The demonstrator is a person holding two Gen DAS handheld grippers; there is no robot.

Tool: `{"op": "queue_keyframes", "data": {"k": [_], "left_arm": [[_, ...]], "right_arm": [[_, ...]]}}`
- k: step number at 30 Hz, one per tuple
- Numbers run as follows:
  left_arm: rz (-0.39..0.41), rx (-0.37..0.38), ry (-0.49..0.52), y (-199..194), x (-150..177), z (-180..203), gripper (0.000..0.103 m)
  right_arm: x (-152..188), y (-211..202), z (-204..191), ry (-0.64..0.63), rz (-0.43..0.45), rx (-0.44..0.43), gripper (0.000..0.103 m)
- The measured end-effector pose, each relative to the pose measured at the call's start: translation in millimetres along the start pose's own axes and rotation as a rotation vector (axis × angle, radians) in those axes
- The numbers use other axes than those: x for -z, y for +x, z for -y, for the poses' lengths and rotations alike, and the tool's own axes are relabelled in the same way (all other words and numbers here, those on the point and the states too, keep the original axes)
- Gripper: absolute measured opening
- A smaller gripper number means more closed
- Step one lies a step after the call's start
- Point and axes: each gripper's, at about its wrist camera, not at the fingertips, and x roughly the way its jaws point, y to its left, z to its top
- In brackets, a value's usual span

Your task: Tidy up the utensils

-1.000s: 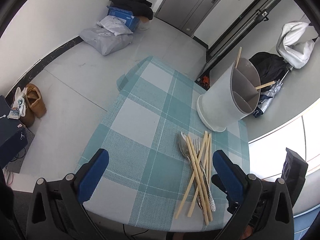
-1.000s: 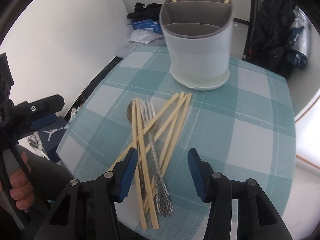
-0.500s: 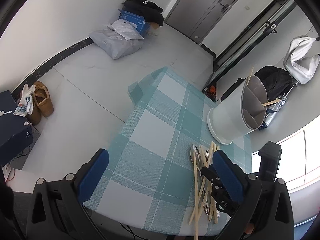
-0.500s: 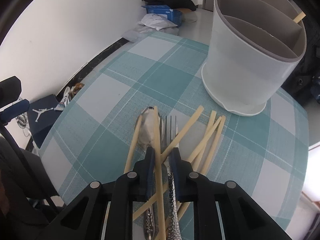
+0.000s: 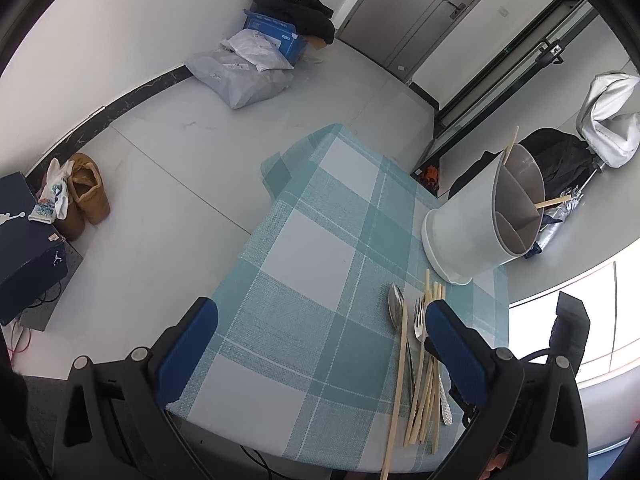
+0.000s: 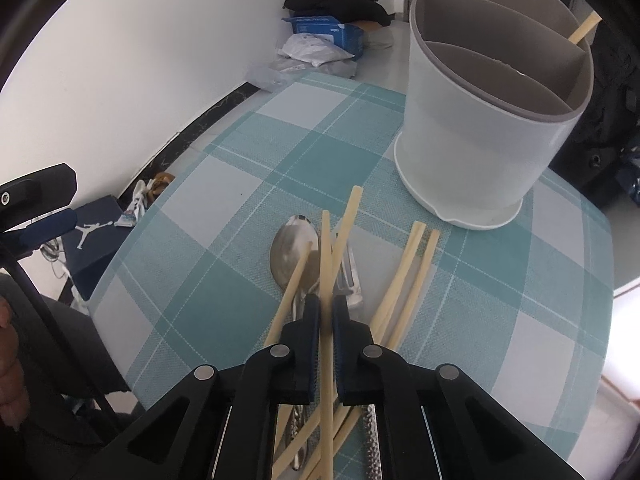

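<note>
Several wooden chopsticks (image 6: 412,272), a spoon (image 6: 292,248) and a fork (image 6: 348,276) lie in a loose pile on the teal checked tablecloth (image 6: 248,184). My right gripper (image 6: 326,304) is down in the pile, shut on one chopstick (image 6: 327,248) that runs forward between its pads and lies over the spoon. Behind the pile stands the white divided utensil holder (image 6: 480,140), with two chopsticks in its far compartment. My left gripper (image 5: 320,316) hovers open over the cloth left of the pile (image 5: 424,392), nothing between its fingers. The holder (image 5: 472,232) is at its right.
The table's near edge (image 5: 304,452) lies just below the pile. On the floor are a shoebox (image 5: 24,240), shoes (image 5: 88,196), bags and a blue box (image 5: 272,36) by the wall. A person's hand (image 6: 10,360) shows at the left edge.
My right gripper came down and forward into the pile, and its jaws went from wide open to shut on one chopstick. The left gripper's view shifted only slightly.
</note>
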Motion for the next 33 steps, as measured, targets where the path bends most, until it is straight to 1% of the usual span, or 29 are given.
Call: {"op": "queue_keyframes", "data": {"k": [2,6,9,12,14,18,19,21,23,24,28,30,31,33], "left_arm": [[0.001,-0.007,0.012,1,1,2,0.102],[-0.011,-0.017,0.019,4,3,5,0.102],[-0.020,-0.017,0.027,6,5,9,0.102],[-0.022,-0.023,0.039,8,7,14,0.102],[-0.029,-0.027,0.046,9,8,17,0.102],[-0.039,-0.040,0.065,13,10,19,0.102],[-0.043,-0.036,0.064,14,10,19,0.102],[-0.051,-0.031,0.060,15,10,18,0.102],[-0.057,-0.046,0.067,17,11,19,0.102],[-0.061,-0.053,0.076,19,12,20,0.102],[-0.055,-0.064,0.137,25,17,29,0.102],[-0.051,-0.105,0.204,29,21,38,0.102],[-0.055,-0.121,0.240,31,24,42,0.102],[-0.080,-0.130,0.278,38,29,49,0.102]], "right_arm": [[1,0,8,0.031,-0.001,0.001,0.006],[10,-10,26,0.110,0.004,-0.026,0.006],[16,-15,36,0.141,-0.007,-0.039,0.006],[22,-14,40,0.126,-0.034,-0.006,0.006],[23,-11,46,0.118,-0.074,0.018,0.006],[25,-10,53,0.060,-0.120,0.064,0.006],[25,-10,55,0.055,-0.128,0.063,0.009],[24,-6,59,0.047,-0.148,0.066,0.009],[22,-4,62,0.033,-0.150,0.060,0.009],[20,-1,62,0.021,-0.148,0.061,0.009],[6,7,58,-0.026,-0.118,0.076,0.023],[3,9,50,-0.058,-0.101,0.088,0.024],[2,10,48,-0.064,-0.093,0.082,0.022],[1,12,49,-0.056,-0.077,0.059,0.013]]}}
